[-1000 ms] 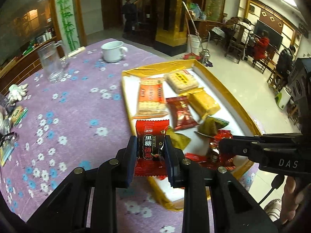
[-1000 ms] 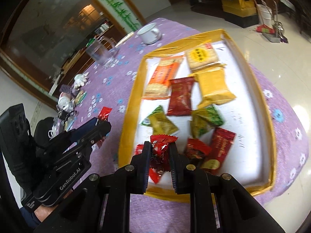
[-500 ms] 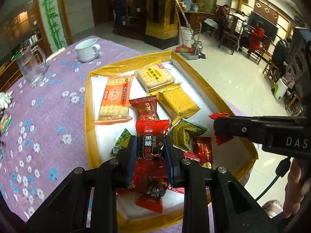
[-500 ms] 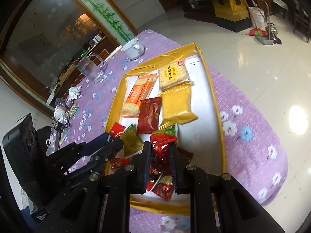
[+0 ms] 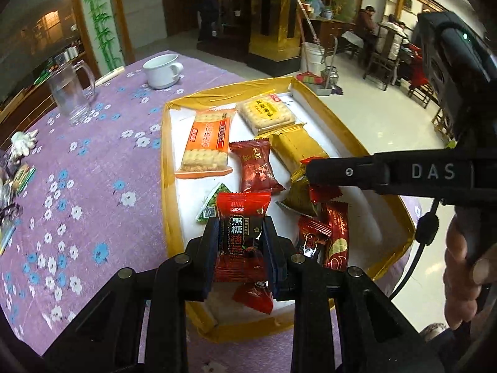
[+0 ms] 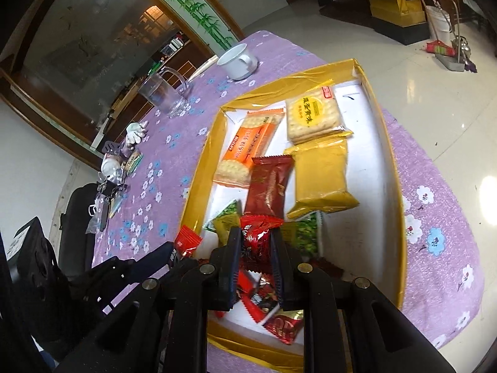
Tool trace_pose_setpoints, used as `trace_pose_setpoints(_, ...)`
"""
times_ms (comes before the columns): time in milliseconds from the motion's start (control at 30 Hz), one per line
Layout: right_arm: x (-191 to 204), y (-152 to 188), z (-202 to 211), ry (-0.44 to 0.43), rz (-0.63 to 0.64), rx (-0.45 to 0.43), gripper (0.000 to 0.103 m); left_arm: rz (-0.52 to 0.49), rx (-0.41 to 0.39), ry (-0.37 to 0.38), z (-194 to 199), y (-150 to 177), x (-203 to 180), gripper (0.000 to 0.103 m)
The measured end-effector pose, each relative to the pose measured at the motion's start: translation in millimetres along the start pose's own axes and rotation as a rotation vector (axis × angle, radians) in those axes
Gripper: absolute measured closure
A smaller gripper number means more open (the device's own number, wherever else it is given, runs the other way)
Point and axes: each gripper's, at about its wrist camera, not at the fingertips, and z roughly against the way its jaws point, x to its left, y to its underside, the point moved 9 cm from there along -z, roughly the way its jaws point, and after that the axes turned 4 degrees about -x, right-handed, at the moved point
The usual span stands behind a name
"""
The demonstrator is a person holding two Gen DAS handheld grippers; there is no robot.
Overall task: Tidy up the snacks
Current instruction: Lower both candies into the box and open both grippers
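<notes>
A gold-rimmed white tray on the purple flowered table holds several snack packets: an orange cracker pack, a yellow biscuit pack, a gold pack, a dark red pack and small red and green candies. My left gripper is shut on a red brown-sugar candy over the tray's near left part. My right gripper is shut on a small red candy over the tray's near end; it also shows in the left wrist view.
A white cup and a glass pitcher stand at the table's far side. Small clutter lies at the left edge. The floor drops off beyond the tray's right side.
Both grippers stay shut on their candies. The left gripper has moved right from over the tablecloth to over the tray. The right gripper has moved along the tray's near end.
</notes>
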Motion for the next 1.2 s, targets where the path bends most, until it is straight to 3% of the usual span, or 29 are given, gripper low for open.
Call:
trace_pose_setpoints(233,6.1,6.4,21.4,0.074,-0.009,-0.041,0.084,0.0,-0.03,0.094,2.4,0.8,-8.6,0.079)
trace_pose_setpoints(400,-0.3,17.5,24.5,0.112,-0.009,-0.022,0.084,0.013,-0.024,0.112,-2.6,-0.1,-13.9,0.079)
trace_pose_setpoints(567,-2.2,-2.5,20.4,0.079,0.02,-0.029,0.084,0.029,-0.029,0.063,-7.8,-8.8,-9.0,0.079)
trace_pose_setpoints(700,-3.4,-15.1,3.2,0.043,0.07,0.022,0.084,0.091,0.0,0.028,-17.9,-10.7,-9.0,0.079)
trace_pose_setpoints(833,-8.5,-28.2,-10.0,0.018,0.133,0.059,0.084,0.09,0.016,-0.009,-25.8,-9.7,-17.2,0.079)
trace_pose_setpoints(1200,-13.5,-32.4,-43.4,-0.026,0.223,0.161,0.081,0.103,0.078,-0.096,-41.9,-7.7,-20.9,0.079)
